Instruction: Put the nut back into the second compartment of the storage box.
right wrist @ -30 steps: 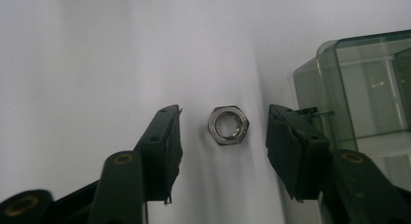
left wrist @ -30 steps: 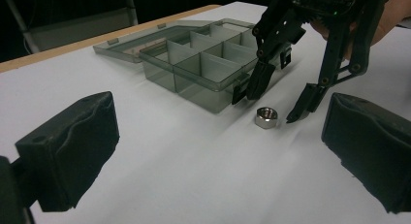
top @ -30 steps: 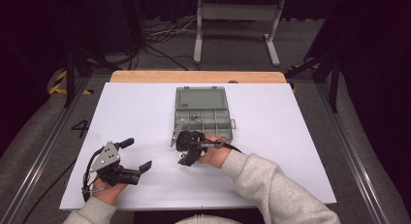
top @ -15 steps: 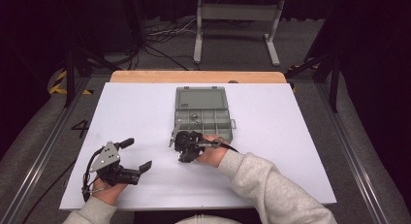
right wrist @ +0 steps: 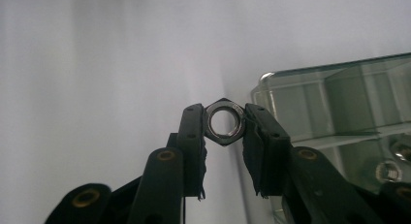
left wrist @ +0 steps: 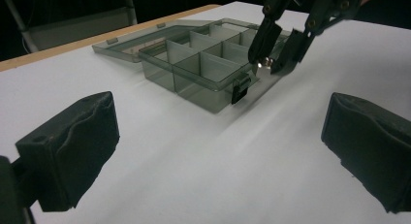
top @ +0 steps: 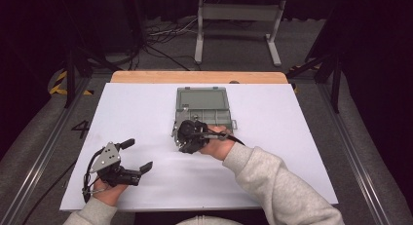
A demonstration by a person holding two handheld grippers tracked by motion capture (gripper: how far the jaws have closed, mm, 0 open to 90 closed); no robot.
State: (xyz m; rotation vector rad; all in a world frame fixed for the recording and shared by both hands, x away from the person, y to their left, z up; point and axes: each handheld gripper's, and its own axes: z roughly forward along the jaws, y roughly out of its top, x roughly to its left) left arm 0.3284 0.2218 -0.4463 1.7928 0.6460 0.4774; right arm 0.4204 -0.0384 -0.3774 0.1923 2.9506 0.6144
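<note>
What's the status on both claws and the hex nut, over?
Right claw shut on hex nut, beside the open organizer box. Left claw open, empty, resting on the white table. Nothing blocking the box.

Looked like a lab or test studio, not a home. Bench (top: 146, 118) was covered with a plain white sheet over a wood top, dark surroundings all round. Loose cables (top: 160, 37) lay on the grey floor at the far side, beside a metal stand (top: 238, 20). Hazard tape (top: 61, 81) marked the floor far left.
</note>
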